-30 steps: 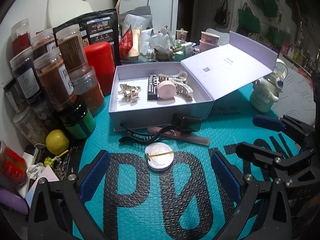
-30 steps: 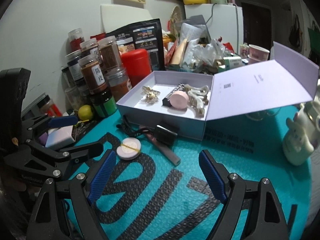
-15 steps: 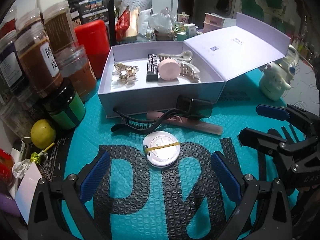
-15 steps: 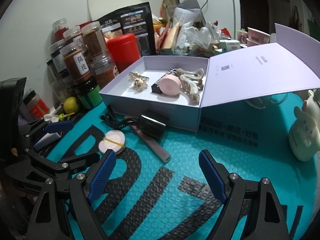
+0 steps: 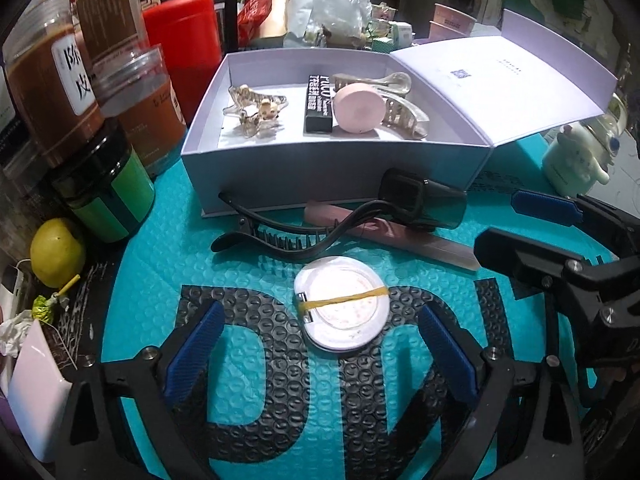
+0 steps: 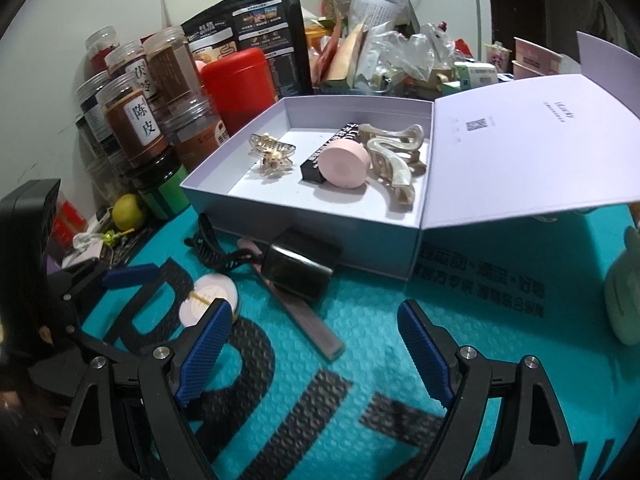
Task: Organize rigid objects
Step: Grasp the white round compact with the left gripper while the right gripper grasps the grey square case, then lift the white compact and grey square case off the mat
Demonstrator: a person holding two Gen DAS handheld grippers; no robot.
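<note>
Jaws: both my left gripper (image 5: 320,350) and my right gripper (image 6: 314,354) stand spread wide, released, gripping nothing.
Mat: teal mat (image 5: 168,240) under both of us.
Box: open lilac box (image 5: 320,168) at the far side, lid flung right, holding hair clips, a black tube and a pink puck (image 5: 359,107).
Clip: black hair clip (image 5: 304,236) near the box front.
Compact: round white compact (image 5: 342,314) with a yellow band, lying just ahead between my left fingers, untouched.

Background: pale wall (image 6: 60,40) behind the bench; white refrigerator (image 6: 452,8) at rear; dark doorway (image 6: 516,4) to its right; teal bubble-textured mat (image 6: 360,360) with black lettering covering the bench.
</note>
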